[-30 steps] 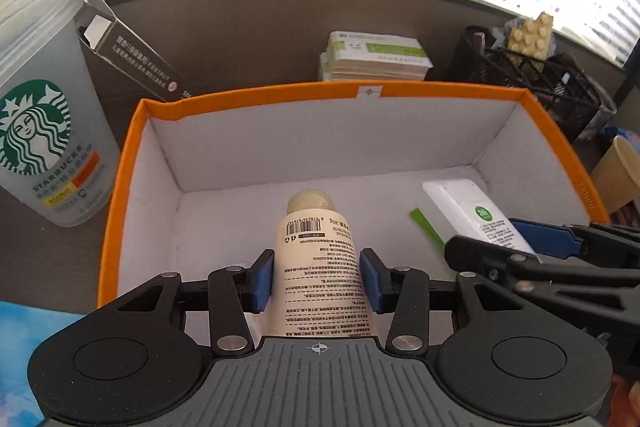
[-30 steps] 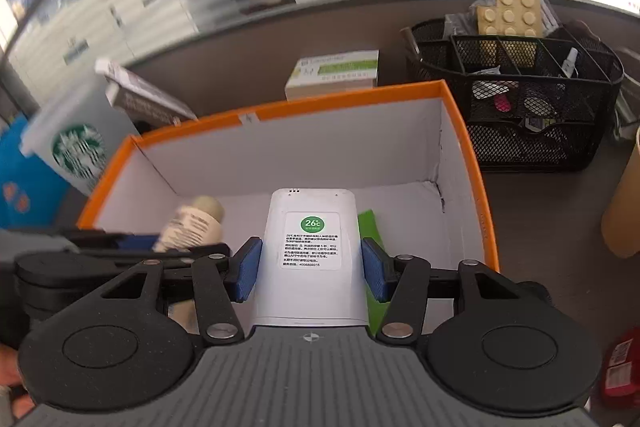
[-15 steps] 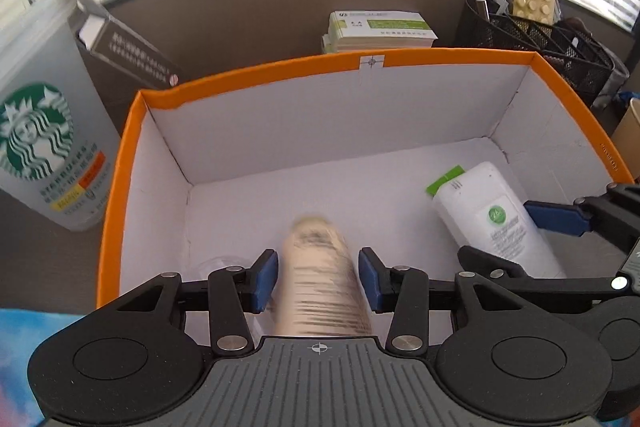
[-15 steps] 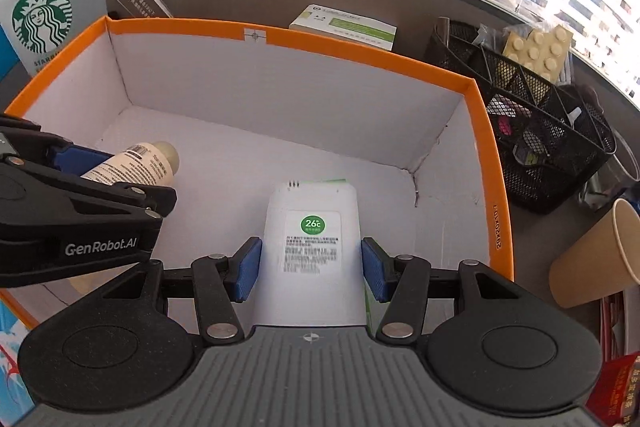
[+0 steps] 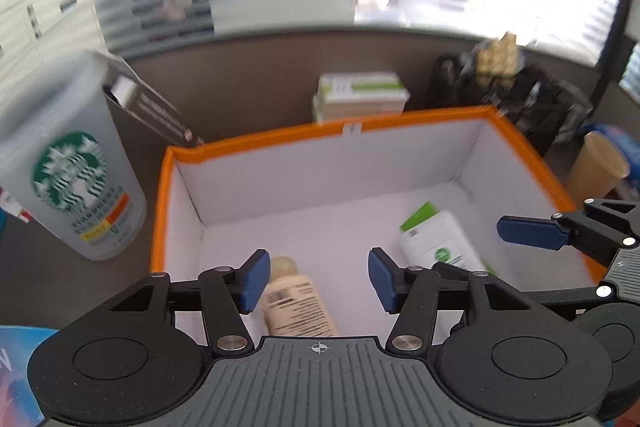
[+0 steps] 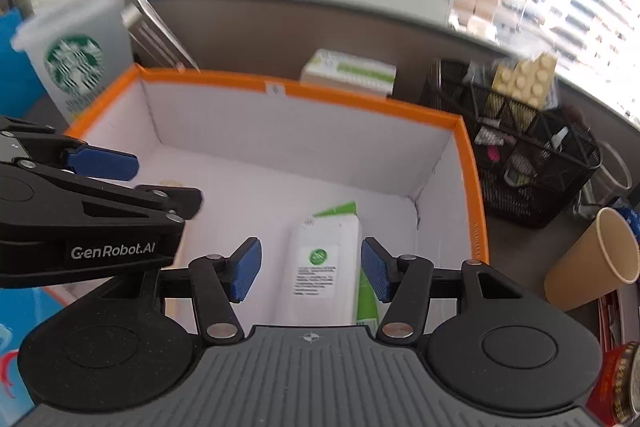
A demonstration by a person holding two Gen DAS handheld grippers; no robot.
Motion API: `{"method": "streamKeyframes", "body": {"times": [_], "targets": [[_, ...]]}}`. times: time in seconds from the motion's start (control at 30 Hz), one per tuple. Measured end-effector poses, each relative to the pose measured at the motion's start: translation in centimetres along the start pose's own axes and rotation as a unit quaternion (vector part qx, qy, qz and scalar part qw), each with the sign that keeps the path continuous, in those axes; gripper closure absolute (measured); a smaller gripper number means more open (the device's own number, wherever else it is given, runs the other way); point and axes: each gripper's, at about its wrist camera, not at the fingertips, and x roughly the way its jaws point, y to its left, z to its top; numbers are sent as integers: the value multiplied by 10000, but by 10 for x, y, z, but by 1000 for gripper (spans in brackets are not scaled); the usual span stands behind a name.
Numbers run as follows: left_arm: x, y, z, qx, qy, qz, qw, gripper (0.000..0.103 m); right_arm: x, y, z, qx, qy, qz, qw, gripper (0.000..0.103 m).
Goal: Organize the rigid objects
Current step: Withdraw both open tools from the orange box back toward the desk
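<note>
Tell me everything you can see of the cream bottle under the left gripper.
The cream bottle is a small beige cylinder with a rounded cap of the same pale colour, likely plastic, with a barcode and printed text on its side. It lies flat on the white floor of the orange-rimmed box, near its front left, cap pointing toward the far wall. The left gripper, whose jaws have just been opening, stands over it with neither blue pad pressing on it. Its lower end is hidden behind the gripper body.

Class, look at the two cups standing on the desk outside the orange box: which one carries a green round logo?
The tall pale cup left of the orange box. The brown paper cup on the right is plain and shorter.
</note>
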Motion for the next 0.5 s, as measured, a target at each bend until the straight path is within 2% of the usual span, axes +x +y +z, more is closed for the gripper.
{"method": "streamKeyframes", "body": {"times": [0.07,0.13,0.2,0.23,0.27,0.3,0.37,0.5], "targets": [[-22,5,-8,-65,-264,-157,9995,34,-22,2,-5,25,-294,34,9996,45],[-44,13,-21,-112,-530,-266,9982,25,-49,8,-14,-6,-668,51,9977,39],[-62,20,-40,-96,-722,-322,9968,24,-78,16,-31,-94,-1098,7,9939,33],[-69,23,-51,-59,-771,-377,9963,21,-92,20,-43,-162,-1286,-24,9916,29],[-75,26,-64,-34,-785,-425,9960,13,-102,22,-55,-228,-1441,-41,9893,25],[-78,29,-77,-31,-797,-465,9957,11,-112,25,-70,-289,-1554,-41,9874,20],[-83,32,-104,-25,-787,-470,9958,9,-127,31,-101,-379,-1675,-17,9851,19],[-81,24,-144,210,-702,-439,9963,9,-132,38,-155,-343,-1530,-247,9873,19]]}}
